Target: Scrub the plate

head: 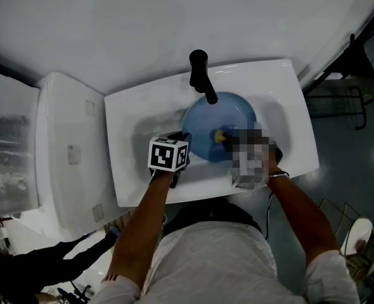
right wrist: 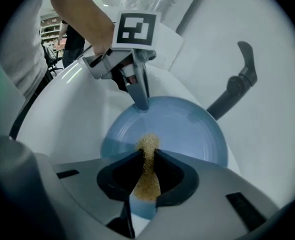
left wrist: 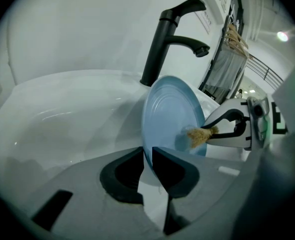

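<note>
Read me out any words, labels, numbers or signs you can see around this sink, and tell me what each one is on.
No text here can be read.
The cube on the left gripper: a black-and-white square marker, a pattern only, no letters or numbers.
The notice on the wall behind the tap: its print is too blurred to read.

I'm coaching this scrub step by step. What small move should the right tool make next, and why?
Probably sweep the sponge across the plate's face with light pressure. The right tool is shut on the sponge, whose tip touches the plate, and the left tool clamps the plate's rim, holding it tilted over the sink.
</note>
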The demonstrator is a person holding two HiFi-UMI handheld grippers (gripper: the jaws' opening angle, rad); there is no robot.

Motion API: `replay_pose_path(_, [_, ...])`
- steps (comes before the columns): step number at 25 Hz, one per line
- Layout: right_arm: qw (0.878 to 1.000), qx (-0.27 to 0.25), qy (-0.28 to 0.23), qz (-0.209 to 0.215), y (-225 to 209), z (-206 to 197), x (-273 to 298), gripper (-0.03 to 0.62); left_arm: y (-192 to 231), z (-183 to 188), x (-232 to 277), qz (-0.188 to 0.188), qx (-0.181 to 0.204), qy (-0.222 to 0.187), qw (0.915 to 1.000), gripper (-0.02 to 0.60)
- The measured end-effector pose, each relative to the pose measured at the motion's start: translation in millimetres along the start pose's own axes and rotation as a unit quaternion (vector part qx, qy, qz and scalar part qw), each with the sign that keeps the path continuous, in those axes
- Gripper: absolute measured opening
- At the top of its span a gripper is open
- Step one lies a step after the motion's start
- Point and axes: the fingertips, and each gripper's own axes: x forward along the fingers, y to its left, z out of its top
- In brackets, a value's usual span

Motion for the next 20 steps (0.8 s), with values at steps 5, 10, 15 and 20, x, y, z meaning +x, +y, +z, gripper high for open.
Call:
replay_pose_path(5, [0.999, -0.035, -0.022, 0.032, 23, 38, 19, 0.063, 0, 0, 0, 0.000, -0.001, 0.000, 1.0000, 0.064])
replay_pose_path(10, [0.996, -0.061, -0.012, 0.065, 44, 49, 37, 0.063, 0, 0, 0, 0.000, -0.002, 0.000, 1.0000, 0.064])
replay_pose_path(15, [0.995, -0.060, 0.009, 0.080, 45, 35, 38, 0.063, 1, 0, 0, 0.000, -0.001, 0.001, 1.0000, 0.064])
replay_pose_path(20, [0.992, -0.062, 0.033, 0.102, 44, 13, 33, 0.063, 2, -1, 0, 0.000, 0.000, 0.002, 1.0000, 0.064])
